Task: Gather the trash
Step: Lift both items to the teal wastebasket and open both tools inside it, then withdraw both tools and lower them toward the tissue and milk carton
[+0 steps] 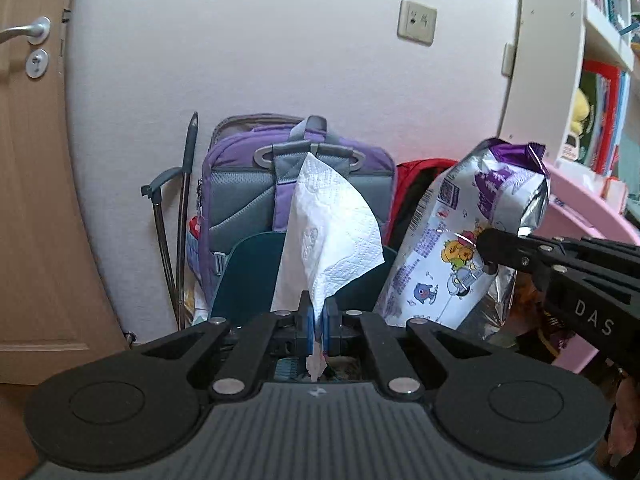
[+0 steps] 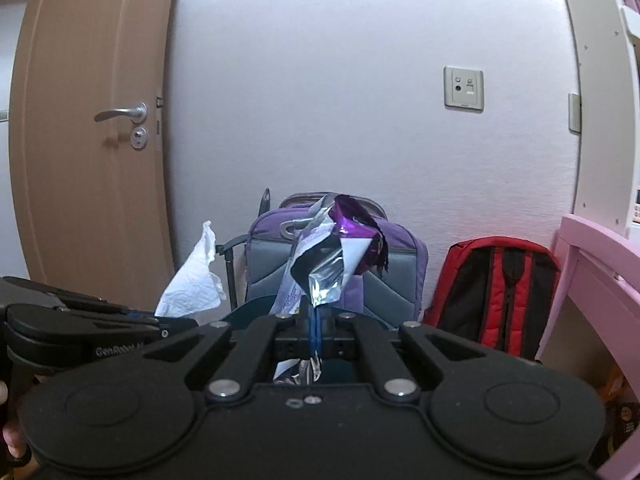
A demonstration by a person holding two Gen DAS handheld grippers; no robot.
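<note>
My left gripper [image 1: 319, 318] is shut on a white paper tissue [image 1: 328, 236], which stands up from the jaws. My right gripper [image 2: 315, 322] is shut on a silver and purple snack wrapper [image 2: 336, 256]. In the left wrist view the right gripper [image 1: 486, 254] comes in from the right holding the wrapper [image 1: 460, 248]. In the right wrist view the left gripper [image 2: 176, 322] comes in from the left with the tissue [image 2: 192, 284]. A dark teal bin rim [image 1: 256, 256] sits just beyond and below both grippers, mostly hidden; it also shows in the right wrist view [image 2: 256, 306].
A purple and grey backpack [image 1: 240, 184] leans on the wall behind the bin. A red backpack [image 2: 496, 284] stands to its right. A pink table [image 2: 592, 280] and white shelves [image 1: 600, 60] are at the right. A wooden door [image 2: 92, 140] is at the left.
</note>
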